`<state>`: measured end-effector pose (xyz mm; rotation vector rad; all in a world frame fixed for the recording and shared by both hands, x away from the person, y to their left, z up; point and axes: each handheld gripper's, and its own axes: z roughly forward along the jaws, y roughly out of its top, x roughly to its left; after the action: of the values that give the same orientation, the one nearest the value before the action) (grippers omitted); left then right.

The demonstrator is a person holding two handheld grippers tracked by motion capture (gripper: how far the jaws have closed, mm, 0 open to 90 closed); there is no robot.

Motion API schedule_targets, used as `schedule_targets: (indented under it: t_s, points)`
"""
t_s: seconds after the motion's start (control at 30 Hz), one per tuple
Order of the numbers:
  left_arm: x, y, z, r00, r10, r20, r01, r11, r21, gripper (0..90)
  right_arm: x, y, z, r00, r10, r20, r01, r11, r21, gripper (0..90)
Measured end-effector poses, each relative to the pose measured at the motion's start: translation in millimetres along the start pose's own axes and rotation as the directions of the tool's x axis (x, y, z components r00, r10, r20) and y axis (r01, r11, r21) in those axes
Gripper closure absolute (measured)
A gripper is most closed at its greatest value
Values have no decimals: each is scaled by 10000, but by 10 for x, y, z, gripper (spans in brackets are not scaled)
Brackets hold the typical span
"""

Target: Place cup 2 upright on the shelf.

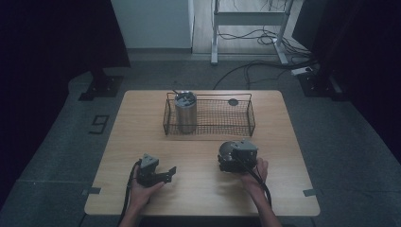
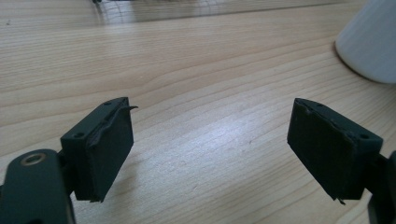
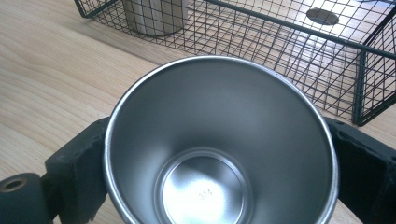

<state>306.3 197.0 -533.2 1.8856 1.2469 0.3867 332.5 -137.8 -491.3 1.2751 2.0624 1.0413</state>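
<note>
Steel cup sits between the jaws of the right gripper, which are closed on its sides; its open mouth faces the gripper's camera, so its long axis runs roughly along the jaws, with the round bottom farthest in. In the high view this cup shows as a dark round thing at the right-centre of the table, just in front of the wire basket and apart from it. A bare strip of wood lies between cup and basket wall. Inside the basket a tall metal tumbler stands upright at the left end, and a small dark disc lies toward the back right, with open mesh floor between them. The left gripper hovers low over the front left of the table, jaws spread wide and holding nothing. The light wooden table stands on a grey floor; cables trail behind it.
</note>
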Motion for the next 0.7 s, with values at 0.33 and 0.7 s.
schedule_targets:
  t_s: [0.33, 0.7]
  points:
    - [-6, 0, 11, 9999, -67, -79, 67, 9999, 79, 146, -46, 44, -128, 9997, 220, -44, -222, 9988, -436, 58]
    - [-78, 9, 77, 9994, 273, -206, -267, 9992, 304, 146, -47, 151, -252, 9998, 170, 133, -160, 9976, -675, 58]
